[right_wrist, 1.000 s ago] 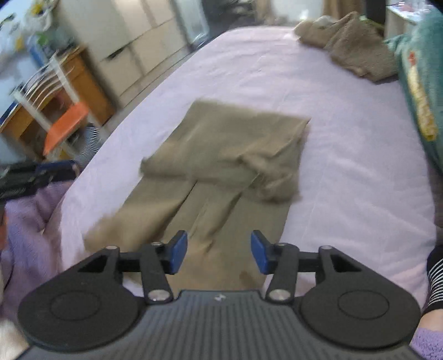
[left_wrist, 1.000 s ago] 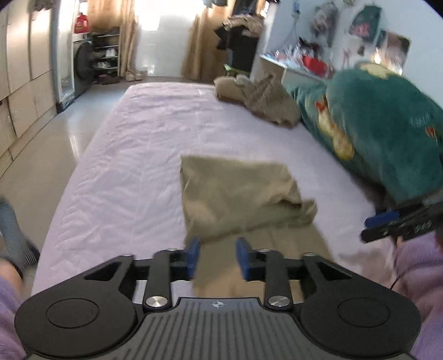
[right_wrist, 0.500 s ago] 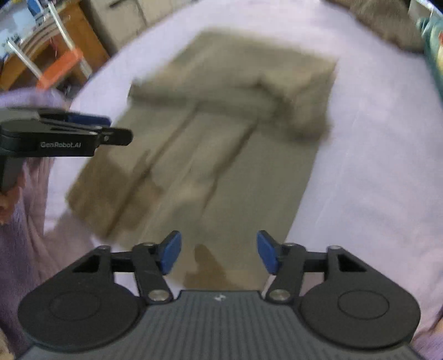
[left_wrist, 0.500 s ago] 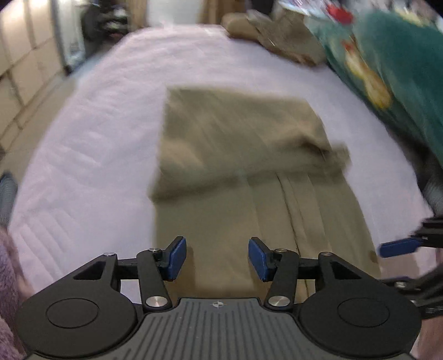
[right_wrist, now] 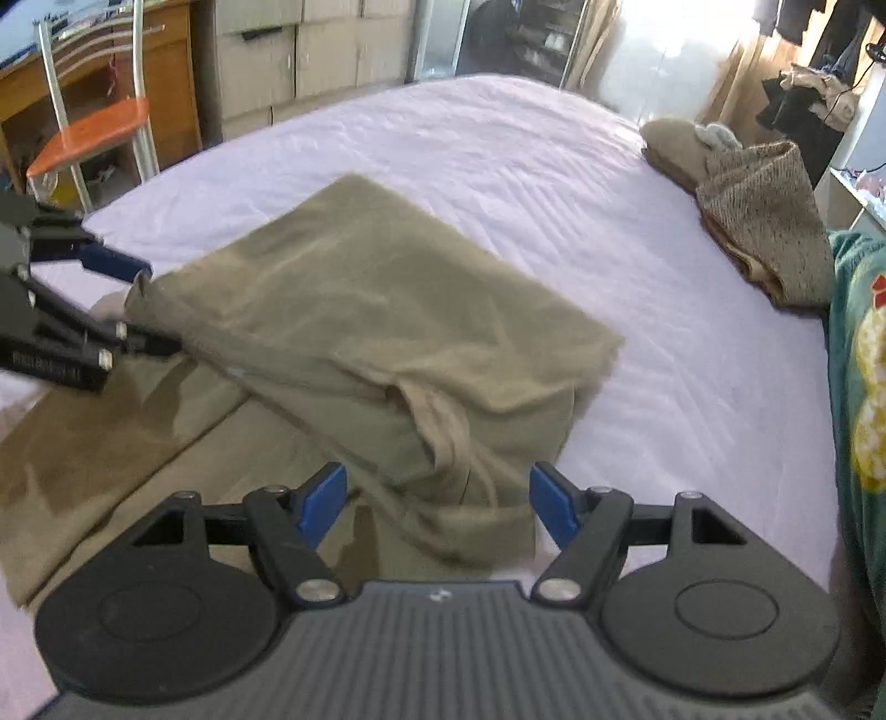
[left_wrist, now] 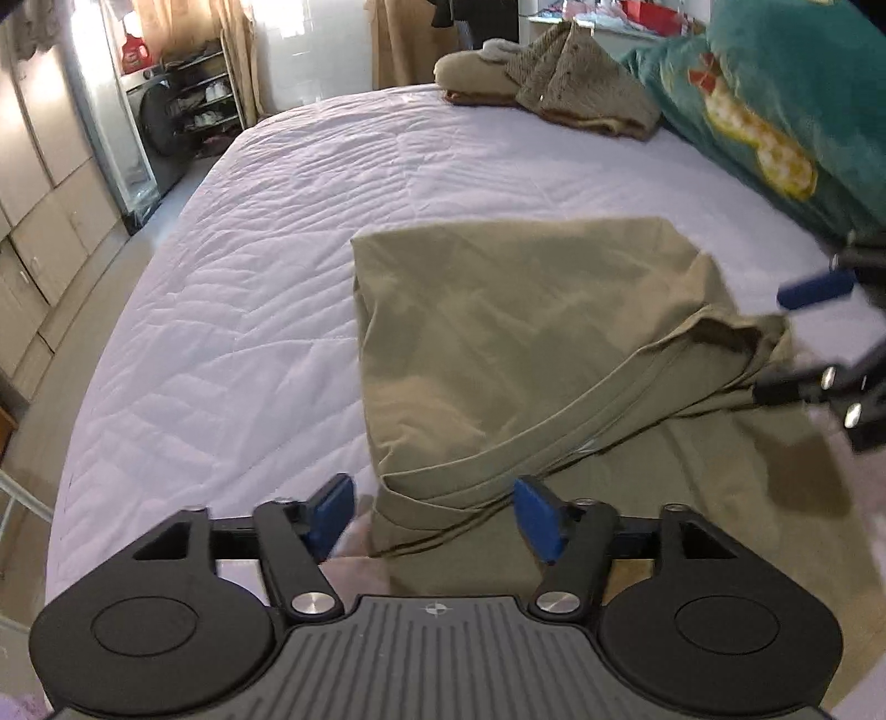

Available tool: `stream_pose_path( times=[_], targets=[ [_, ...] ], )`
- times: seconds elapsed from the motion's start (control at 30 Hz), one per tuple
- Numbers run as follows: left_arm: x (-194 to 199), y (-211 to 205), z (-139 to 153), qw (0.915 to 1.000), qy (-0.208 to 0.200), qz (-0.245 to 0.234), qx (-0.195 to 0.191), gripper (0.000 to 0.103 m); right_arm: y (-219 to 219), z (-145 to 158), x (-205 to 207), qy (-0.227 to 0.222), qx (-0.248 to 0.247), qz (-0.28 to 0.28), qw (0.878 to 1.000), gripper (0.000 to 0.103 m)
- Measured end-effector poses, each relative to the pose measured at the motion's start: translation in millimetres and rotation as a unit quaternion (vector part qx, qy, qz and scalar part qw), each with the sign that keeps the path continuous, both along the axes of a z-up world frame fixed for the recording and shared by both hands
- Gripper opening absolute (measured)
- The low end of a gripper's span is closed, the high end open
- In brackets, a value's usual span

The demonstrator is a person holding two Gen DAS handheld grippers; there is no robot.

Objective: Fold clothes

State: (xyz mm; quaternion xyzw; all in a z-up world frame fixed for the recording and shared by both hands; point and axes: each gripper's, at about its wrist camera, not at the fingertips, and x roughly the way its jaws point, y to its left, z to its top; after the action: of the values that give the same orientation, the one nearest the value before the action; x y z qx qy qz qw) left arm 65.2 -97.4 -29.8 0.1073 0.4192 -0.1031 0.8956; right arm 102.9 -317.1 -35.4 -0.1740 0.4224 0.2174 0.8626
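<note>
While the olive garment (left_wrist: pixel 515 332) lies partly folded on the bed (left_wrist: pixel 249 288), both claws stand apart, empty: left claw (left_wrist: pixel 432 512) at its doubled edge, right claw (right_wrist: pixel 437 501) at its bunched corner. Best pinch both layers evenly, keeping edges aligned.

Bed (left_wrist: pixel 277 266) with pale quilted cover fills the room. Beige cabinets (left_wrist: pixel 33 183) along wall; shoe rack (left_wrist: pixel 213 105) beyond. Orange chair (right_wrist: pixel 91 133) beside wooden desk (right_wrist: pixel 83 72). Bright backlit window (right_wrist: pixel 670 50).
</note>
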Motion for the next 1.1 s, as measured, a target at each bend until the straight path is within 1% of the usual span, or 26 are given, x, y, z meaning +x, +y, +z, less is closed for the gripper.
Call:
stream_pose_path(
  times=[0.07,0.17,0.23,0.27,0.33,0.37,0.4,0.43,0.47,0.5,0.53,0.6,0.67,0.77,0.87,0.93,1.0,1.03,1.1],
  targets=[
    [4.1,1.8,-6.5,1.0000,0.000,-0.007,0.000,0.073,5.6,-10.6,13.8,0.016,0.012,0.008,1.000,0.074],
    [10.6,6.1,-13.3,0.9997,0.004,-0.012,-0.022,0.074,13.1,-20.2,18.8,0.004,0.008,0.017,1.000,0.074],
    [13.4,7.1,-17.7,0.9994,-0.003,-0.017,-0.031,0.074,12.6,-27.0,24.4,0.020,0.030,0.012,0.999,0.073],
    [13.7,7.1,-18.9,0.9992,-0.008,-0.021,-0.033,0.074,12.4,-30.4,27.2,0.029,0.041,0.009,0.999,0.072],
    [14.7,5.5,-20.9,0.9989,-0.018,-0.032,-0.031,0.075,13.2,-34.6,27.9,0.035,0.045,0.000,0.998,0.068],
    [15.2,4.7,-21.9,0.9986,-0.022,-0.038,-0.030,0.071,13.8,-34.2,26.6,0.030,0.044,-0.003,0.999,0.057],
    [15.8,4.0,-21.8,0.9984,-0.027,-0.041,-0.029,0.064,14.4,-32.0,24.8,0.022,0.044,-0.001,0.999,0.041],
    [16.8,2.8,-20.7,0.9982,-0.030,-0.042,-0.030,0.057,16.9,-30.0,23.6,0.015,0.040,0.002,0.999,0.037],
    [18.3,1.2,-19.7,0.9981,-0.032,-0.045,-0.030,0.048,19.5,-27.9,22.4,0.008,0.036,0.005,0.999,0.029],
    [19.7,-0.4,-18.7,0.9979,-0.034,-0.047,-0.030,0.043,21.4,-27.3,21.7,0.003,0.030,0.007,1.000,0.023],
    [21.2,-2.0,-17.7,0.9977,-0.036,-0.049,-0.029,0.040,23.3,-26.7,21.1,-0.001,0.025,0.010,1.000,0.022],
    [24.1,-4.1,-14.5,0.9974,-0.041,-0.050,-0.032,0.027,26.2,-24.6,20.9,-0.013,0.017,0.011,1.000,0.018],
    [27.3,-2.5,-7.4,0.9969,-0.049,-0.045,-0.044,0.022,26.8,-19.4,22.7,-0.026,0.018,0.007,0.999,0.016],
    [38.2,1.4,11.9,0.9944,-0.077,-0.035,-0.064,0.022,22.2,-4.2,42.2,-0.050,0.030,-0.011,0.998,0.015],
    [63.2,1.7,28.8,0.9913,-0.099,-0.023,-0.083,0.022,17.5,11.1,61.8,-0.075,0.042,-0.028,0.996,0.015],
    [81.9,2.9,34.3,0.9889,-0.109,0.001,-0.100,0.022,14.3,21.3,74.9,-0.091,0.050,-0.040,0.994,0.015],
    [95.2,7.5,36.3,0.9855,-0.118,0.035,-0.117,0.022,11.6,28.8,89.2,-0.103,0.058,-0.049,0.992,0.015],
    [99.9,10.3,36.5,0.9838,-0.121,0.050,-0.122,0.022,11.8,31.4,97.0,-0.109,0.061,-0.050,0.991,0.015],
    [105.7,14.7,37.1,0.9815,-0.126,0.069,-0.127,0.025,12.4,36.4,112.7,-0.120,0.065,-0.052,0.989,0.015]
  ],
)
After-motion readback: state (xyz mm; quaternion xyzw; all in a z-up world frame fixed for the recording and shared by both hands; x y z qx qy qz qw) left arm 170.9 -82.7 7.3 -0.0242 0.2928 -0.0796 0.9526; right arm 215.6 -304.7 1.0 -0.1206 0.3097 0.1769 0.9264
